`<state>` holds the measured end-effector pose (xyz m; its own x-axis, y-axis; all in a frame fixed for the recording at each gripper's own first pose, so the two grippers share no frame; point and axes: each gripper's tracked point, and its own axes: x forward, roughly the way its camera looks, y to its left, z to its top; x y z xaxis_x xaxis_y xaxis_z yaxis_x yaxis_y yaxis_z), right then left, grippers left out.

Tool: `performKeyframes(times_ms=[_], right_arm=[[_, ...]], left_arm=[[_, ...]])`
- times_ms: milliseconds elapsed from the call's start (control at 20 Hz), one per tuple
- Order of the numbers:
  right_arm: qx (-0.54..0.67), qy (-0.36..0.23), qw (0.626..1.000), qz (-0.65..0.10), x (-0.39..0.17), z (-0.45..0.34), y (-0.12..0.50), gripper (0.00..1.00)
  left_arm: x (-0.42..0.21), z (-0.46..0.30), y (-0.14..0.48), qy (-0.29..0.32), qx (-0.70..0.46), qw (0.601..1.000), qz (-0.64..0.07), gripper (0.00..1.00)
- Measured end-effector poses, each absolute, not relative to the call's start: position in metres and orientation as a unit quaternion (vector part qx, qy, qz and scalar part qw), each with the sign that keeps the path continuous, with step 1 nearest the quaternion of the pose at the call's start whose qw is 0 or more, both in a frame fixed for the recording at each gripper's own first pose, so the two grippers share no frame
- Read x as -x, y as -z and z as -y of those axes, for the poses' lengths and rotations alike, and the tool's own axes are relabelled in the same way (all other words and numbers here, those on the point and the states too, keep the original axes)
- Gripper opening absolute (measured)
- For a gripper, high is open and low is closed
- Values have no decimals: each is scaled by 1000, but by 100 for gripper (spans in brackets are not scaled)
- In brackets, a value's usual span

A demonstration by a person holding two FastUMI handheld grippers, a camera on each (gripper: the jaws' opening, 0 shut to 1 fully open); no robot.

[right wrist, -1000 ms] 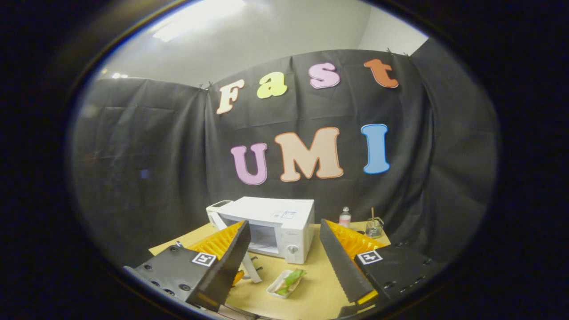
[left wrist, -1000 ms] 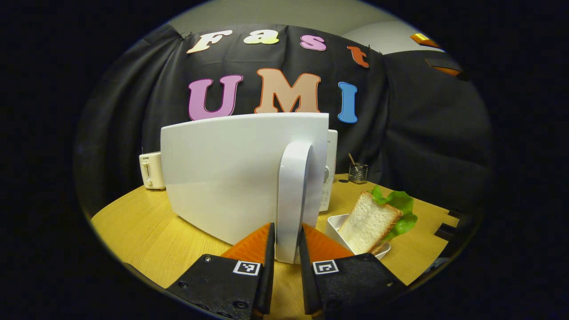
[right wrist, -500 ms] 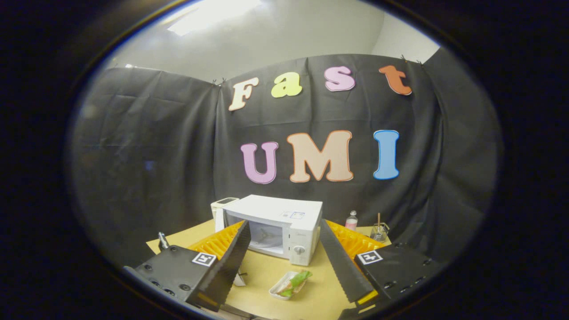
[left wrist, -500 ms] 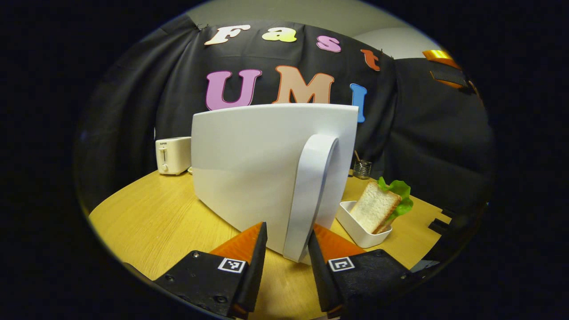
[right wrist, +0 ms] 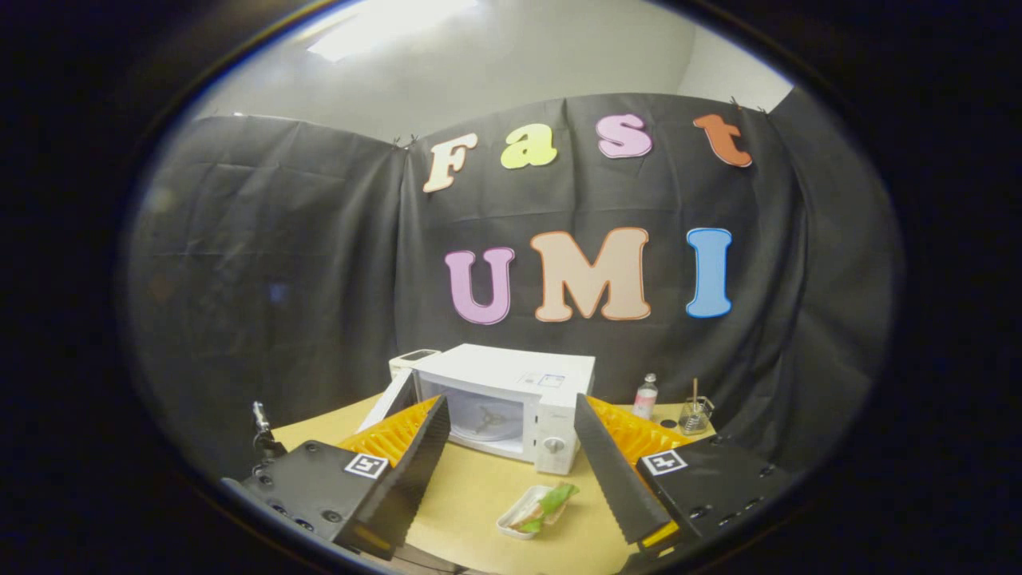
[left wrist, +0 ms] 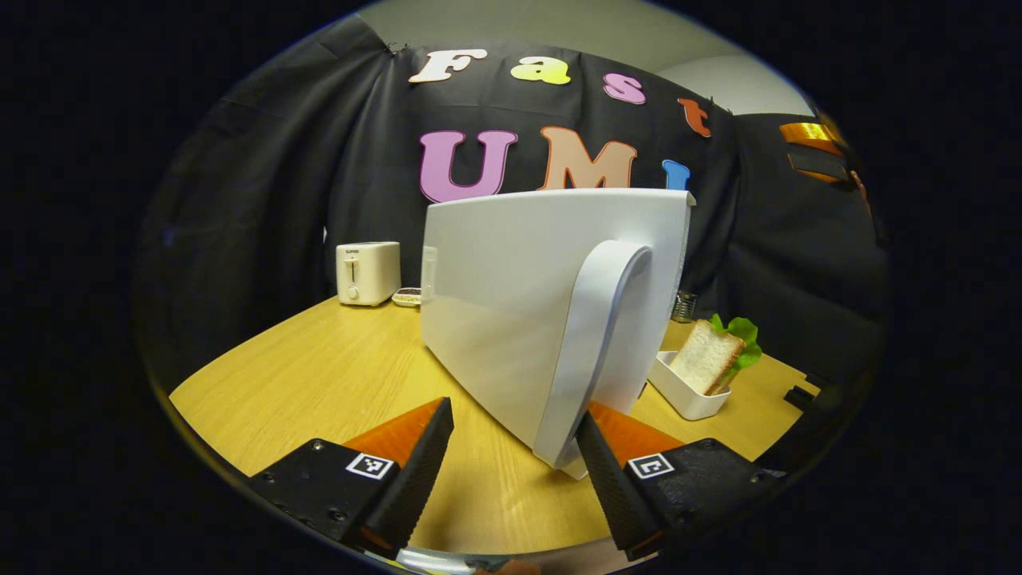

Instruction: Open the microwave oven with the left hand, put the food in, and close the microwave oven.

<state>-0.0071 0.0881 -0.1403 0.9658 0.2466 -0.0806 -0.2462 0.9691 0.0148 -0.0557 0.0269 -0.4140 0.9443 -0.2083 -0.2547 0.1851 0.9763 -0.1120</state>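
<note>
The white microwave [right wrist: 551, 383] stands at the back of the wooden table [right wrist: 471, 495], its door [right wrist: 382, 402] swung out to the left and its cavity [right wrist: 489, 417] showing. In the left gripper view the door's outer face [left wrist: 511, 295] is close in front. My left gripper [left wrist: 511, 415] is open, and the door handle [left wrist: 591, 343] stands between its fingers, close to the right one. The sandwich with lettuce [left wrist: 709, 359] leans in a small white tray [left wrist: 679, 391] right of the door. My right gripper [right wrist: 511, 403] hangs open, high above the sandwich tray [right wrist: 536, 511], holding nothing.
A white toaster [left wrist: 367, 273] and a small dish [left wrist: 407, 297] stand at the table's back left. A small bottle [right wrist: 645, 395] and a glass with a stick in it [right wrist: 693, 414] stand right of the microwave. Bare tabletop [left wrist: 319, 383] lies left of the door.
My left gripper's fingers have spread apart and let go of the door handle. The door has swung farther open. The right gripper has drifted slightly, staying open.
</note>
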Motion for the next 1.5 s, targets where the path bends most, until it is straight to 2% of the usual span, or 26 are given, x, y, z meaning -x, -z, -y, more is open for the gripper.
performKeyframes(times_ms=[100, 250, 300, 400, 450, 650, 800, 850, 950, 1050, 1100, 1200, 1500], right_arm=[[-4, -126, 991, -43, 6, -91, 145, 98], [-11, -131, 990, -46, 5, -94, 152, 98], [-10, -131, 990, -46, 5, -95, 154, 94], [-5, -124, 991, -44, 1, -90, 156, 98], [-3, -120, 992, -43, 0, -88, 157, 94], [-11, -114, 992, -54, -7, -84, 172, 94], [-22, -107, 992, -70, -12, -72, 189, 94], [-27, -103, 991, -77, -14, -67, 196, 98], [-38, -98, 990, -94, -17, -58, 210, 98], [-49, -94, 988, -110, -21, -49, 225, 98], [-54, -91, 987, -117, -24, -44, 232, 94], [-65, -86, 986, -131, -28, -36, 248, 94], [-94, -86, 974, -187, -50, -27, 300, 91]], left_arm=[[61, -45, 409, 86, 45, 987, -126, 92], [66, -72, 404, 62, 47, 990, -119, 90], [69, -81, 402, 57, 45, 991, -117, 90], [74, -98, 396, 43, 36, 993, -107, 90], [75, -107, 392, 36, 31, 994, -102, 90], [77, -141, 385, 4, 22, 996, -88, 90], [80, -154, 386, 3, 32, 996, -89, 90], [80, -157, 386, 3, 35, 995, -92, 90], [80, -159, 386, 2, 39, 995, -94, 96], [80, -165, 386, -8, 28, 995, -97, 98], [84, -169, 385, -13, 24, 995, -97, 99], [89, -182, 380, -33, 13, 995, -96, 98], [123, -254, 343, -153, -42, 986, -60, 96]])
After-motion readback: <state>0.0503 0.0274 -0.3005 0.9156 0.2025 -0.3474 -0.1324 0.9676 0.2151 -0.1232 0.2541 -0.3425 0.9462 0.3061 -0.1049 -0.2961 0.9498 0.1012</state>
